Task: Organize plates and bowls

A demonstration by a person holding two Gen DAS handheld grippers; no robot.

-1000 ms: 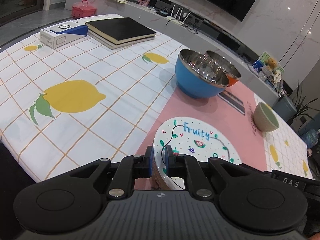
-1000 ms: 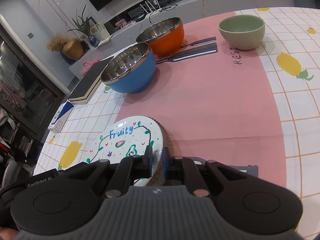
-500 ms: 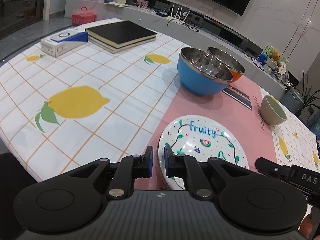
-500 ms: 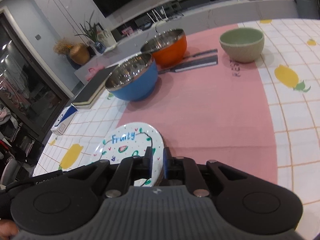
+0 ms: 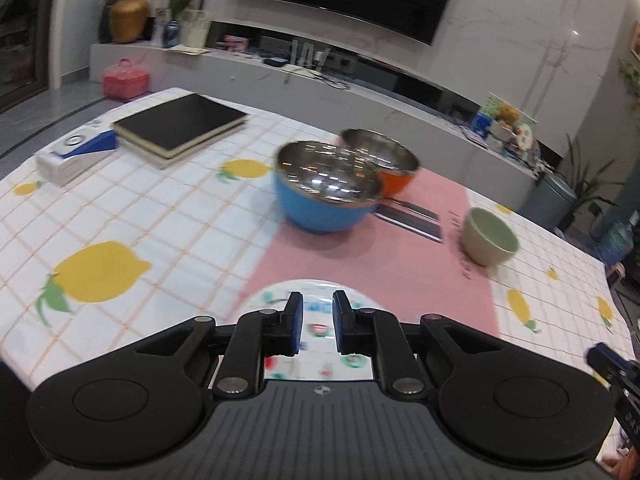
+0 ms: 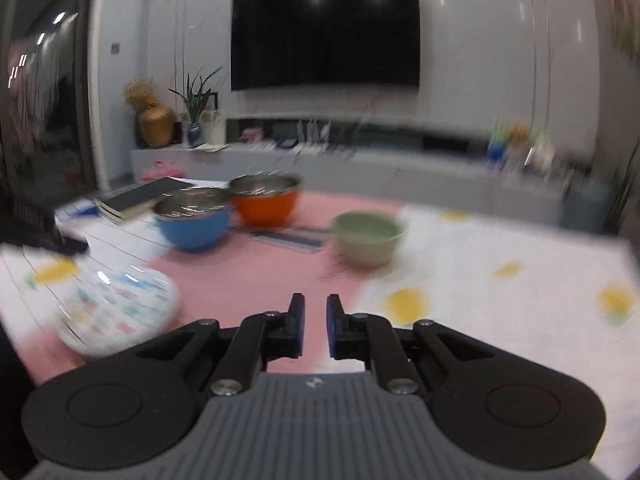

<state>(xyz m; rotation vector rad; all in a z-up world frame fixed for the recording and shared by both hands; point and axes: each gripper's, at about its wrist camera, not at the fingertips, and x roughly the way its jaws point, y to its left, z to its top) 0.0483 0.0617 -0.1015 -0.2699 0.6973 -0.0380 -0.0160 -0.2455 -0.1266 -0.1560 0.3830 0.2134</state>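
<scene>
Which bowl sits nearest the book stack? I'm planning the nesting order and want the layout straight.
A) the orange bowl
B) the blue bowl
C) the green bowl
B: in the left wrist view the blue bowl sits closest to the black books, with the orange bowl behind it and the green bowl farthest off on the other side.

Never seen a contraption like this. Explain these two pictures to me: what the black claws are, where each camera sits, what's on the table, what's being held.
No robot here: a person holds a two-finger gripper in each hand, each carrying a forward-looking camera. One picture looks along the left gripper, the other along the right gripper. Both are open and hold nothing. On the lemon tablecloth sit a pink mat, a painted plate, a blue bowl, an orange bowl, a green bowl, black books and a small box.
</scene>
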